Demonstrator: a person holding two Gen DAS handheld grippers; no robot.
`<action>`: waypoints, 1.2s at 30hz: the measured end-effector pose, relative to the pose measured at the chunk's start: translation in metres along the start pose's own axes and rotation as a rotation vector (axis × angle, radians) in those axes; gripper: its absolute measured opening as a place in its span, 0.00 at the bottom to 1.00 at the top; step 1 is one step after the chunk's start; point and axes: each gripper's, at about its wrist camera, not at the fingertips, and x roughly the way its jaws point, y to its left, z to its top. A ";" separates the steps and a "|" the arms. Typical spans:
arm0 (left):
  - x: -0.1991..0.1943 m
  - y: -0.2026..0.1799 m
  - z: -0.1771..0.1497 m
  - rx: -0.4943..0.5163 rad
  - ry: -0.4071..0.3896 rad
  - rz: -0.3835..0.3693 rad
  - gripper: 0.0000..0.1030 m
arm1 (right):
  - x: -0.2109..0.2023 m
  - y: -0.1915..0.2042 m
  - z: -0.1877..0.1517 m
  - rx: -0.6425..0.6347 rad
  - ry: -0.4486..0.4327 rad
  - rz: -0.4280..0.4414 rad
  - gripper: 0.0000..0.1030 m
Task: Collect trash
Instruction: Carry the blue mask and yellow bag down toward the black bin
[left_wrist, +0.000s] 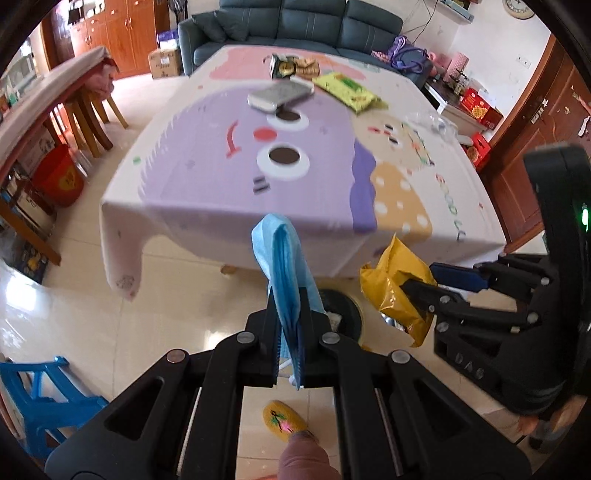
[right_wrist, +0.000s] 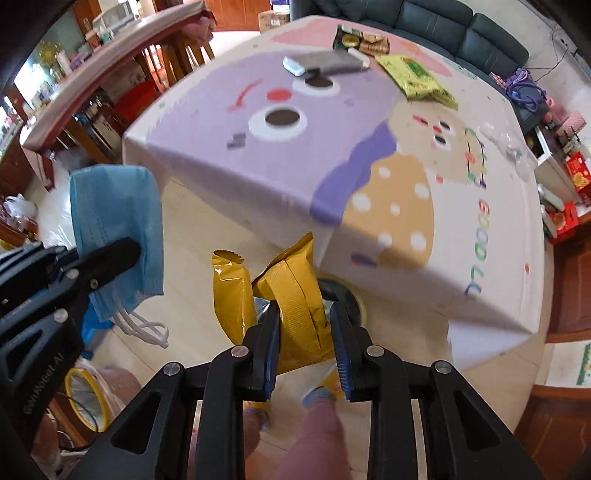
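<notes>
Just off the bench's (left_wrist: 207, 192) near edge, above the tiled floor, the left tongs (left_wrist: 290, 332) are clamped tight on a blue mask (left_wrist: 284, 266), while the right tongs (right_wrist: 304, 332) pinch a yellow wrapper (right_wrist: 295, 295). More packets (left_wrist: 347, 90) lie at the bench's far edge.

Hidden and blurred parts

The black bin (left_wrist: 341, 314) below the surface's edge is sitting mostly hidden behind the blue mask (left_wrist: 286, 280) and yellow wrapper (left_wrist: 395, 291); far packets' (left_wrist: 291, 66) print is blurring unreadably.
</notes>
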 end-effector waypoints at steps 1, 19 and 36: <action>0.003 0.000 -0.006 -0.008 0.008 -0.010 0.04 | 0.004 0.000 -0.004 0.000 0.005 -0.010 0.25; 0.138 -0.049 -0.068 -0.071 0.159 -0.053 0.04 | 0.145 -0.049 -0.102 0.167 0.067 -0.064 0.25; 0.362 -0.065 -0.100 -0.130 0.206 0.006 0.05 | 0.331 -0.110 -0.132 0.198 0.030 0.036 0.32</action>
